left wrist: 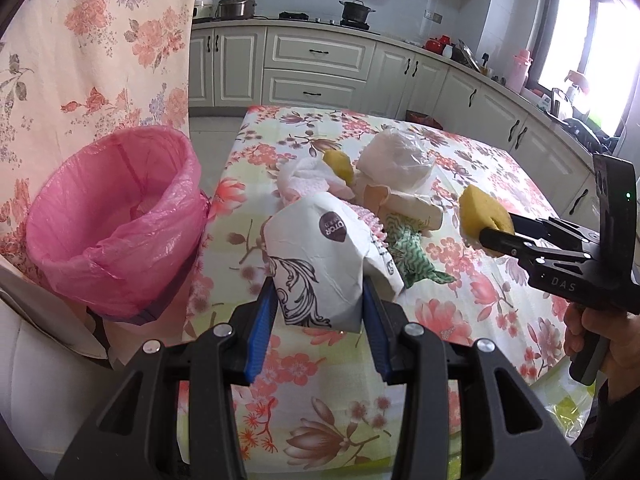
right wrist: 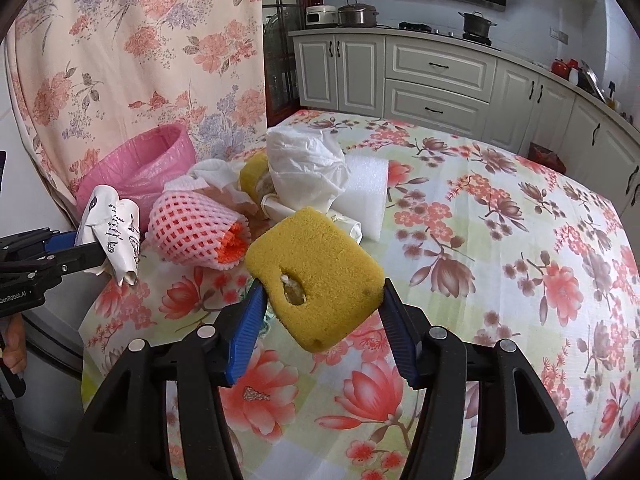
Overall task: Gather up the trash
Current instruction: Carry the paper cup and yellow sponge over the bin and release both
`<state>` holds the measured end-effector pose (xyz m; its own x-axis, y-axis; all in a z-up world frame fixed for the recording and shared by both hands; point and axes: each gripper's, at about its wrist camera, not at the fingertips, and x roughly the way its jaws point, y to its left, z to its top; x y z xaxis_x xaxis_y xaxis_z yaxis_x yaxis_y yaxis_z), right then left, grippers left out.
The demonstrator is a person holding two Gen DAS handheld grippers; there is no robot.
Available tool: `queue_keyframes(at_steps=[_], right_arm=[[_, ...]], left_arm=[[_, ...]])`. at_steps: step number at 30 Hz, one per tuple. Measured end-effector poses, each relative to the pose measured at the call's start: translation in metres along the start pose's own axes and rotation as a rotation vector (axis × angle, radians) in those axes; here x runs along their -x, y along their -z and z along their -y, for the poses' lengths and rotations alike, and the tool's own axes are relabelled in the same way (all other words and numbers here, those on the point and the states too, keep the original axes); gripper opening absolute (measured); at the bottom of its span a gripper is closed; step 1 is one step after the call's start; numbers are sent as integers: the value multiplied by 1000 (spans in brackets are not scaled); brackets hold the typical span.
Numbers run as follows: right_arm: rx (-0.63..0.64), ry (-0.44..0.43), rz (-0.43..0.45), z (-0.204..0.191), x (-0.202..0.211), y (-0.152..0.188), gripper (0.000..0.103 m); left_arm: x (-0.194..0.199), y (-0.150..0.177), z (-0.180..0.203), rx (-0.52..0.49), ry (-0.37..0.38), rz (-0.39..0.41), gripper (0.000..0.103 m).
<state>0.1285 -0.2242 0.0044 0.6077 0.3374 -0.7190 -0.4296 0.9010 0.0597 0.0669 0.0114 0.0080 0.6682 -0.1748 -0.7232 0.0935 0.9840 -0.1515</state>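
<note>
Two pieces are being carried: the left gripper [left wrist: 320,300] is pinching a crumpled paper bag [left wrist: 320,256], the right gripper [right wrist: 322,304] a yellow sponge [right wrist: 316,272]. The pink-lined bin [left wrist: 112,220] is waiting beside the table [right wrist: 520,260]; several scraps [right wrist: 304,168] are remaining.

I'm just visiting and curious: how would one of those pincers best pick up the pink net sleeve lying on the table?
Probably across its round middle. The pink net sleeve lies on its side, its open orange end toward the yellow sponge, so come from above with one finger on each long flank; the soft foam mesh should squash and hold.
</note>
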Motion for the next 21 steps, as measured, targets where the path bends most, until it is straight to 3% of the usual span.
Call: queue_keyframes(at_steps=[10, 21], right_arm=[[-2, -11, 69, -12, 19, -24, 55], [71, -77, 100, -65, 7, -67, 55]], left_arm=[[20, -14, -20, 55, -60, 76, 41], [48, -35, -82, 140, -211, 159, 41]])
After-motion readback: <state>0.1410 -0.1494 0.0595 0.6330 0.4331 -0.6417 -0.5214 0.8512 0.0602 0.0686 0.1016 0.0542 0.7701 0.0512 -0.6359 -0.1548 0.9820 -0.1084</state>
